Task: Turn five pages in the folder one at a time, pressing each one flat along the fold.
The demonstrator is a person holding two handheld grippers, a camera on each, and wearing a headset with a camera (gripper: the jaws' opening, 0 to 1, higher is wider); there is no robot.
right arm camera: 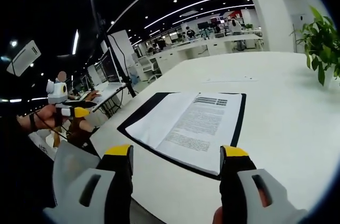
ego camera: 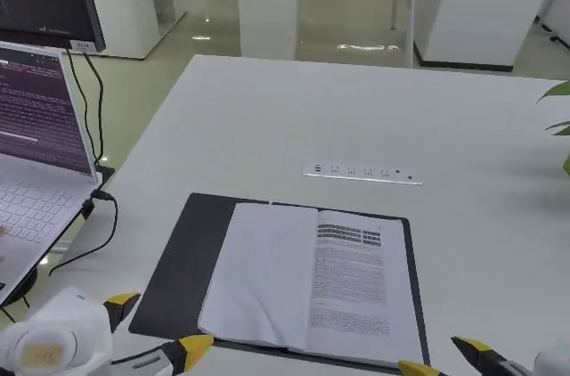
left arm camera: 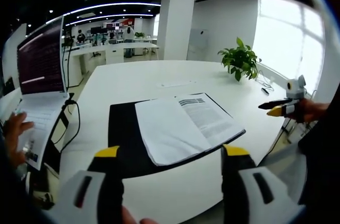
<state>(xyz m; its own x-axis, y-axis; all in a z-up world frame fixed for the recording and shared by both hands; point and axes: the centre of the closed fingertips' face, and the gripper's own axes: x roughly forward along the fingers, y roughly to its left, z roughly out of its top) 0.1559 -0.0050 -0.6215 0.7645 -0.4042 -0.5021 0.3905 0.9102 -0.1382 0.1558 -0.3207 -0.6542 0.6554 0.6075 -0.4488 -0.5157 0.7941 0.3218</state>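
A black folder (ego camera: 178, 260) (left arm camera: 122, 128) (right arm camera: 141, 115) lies open on the white table, holding a stack of paper. Its left page (ego camera: 263, 273) (left arm camera: 167, 128) is blank and its right page (ego camera: 352, 282) (right arm camera: 199, 123) is printed with text. My left gripper (ego camera: 156, 327) (left arm camera: 170, 155) hovers at the near left corner of the folder, open, nothing between its yellow-tipped fingers. My right gripper (ego camera: 445, 356) (right arm camera: 178, 152) hangs off the near right corner, also open and empty. Neither touches the paper.
An open laptop (ego camera: 31, 144) (left arm camera: 40, 75) stands at the left with black cables (ego camera: 98, 216) trailing beside the folder. A power strip (ego camera: 361, 172) lies behind the folder. A potted plant (left arm camera: 240, 60) (right arm camera: 321, 43) sits at the table's right side.
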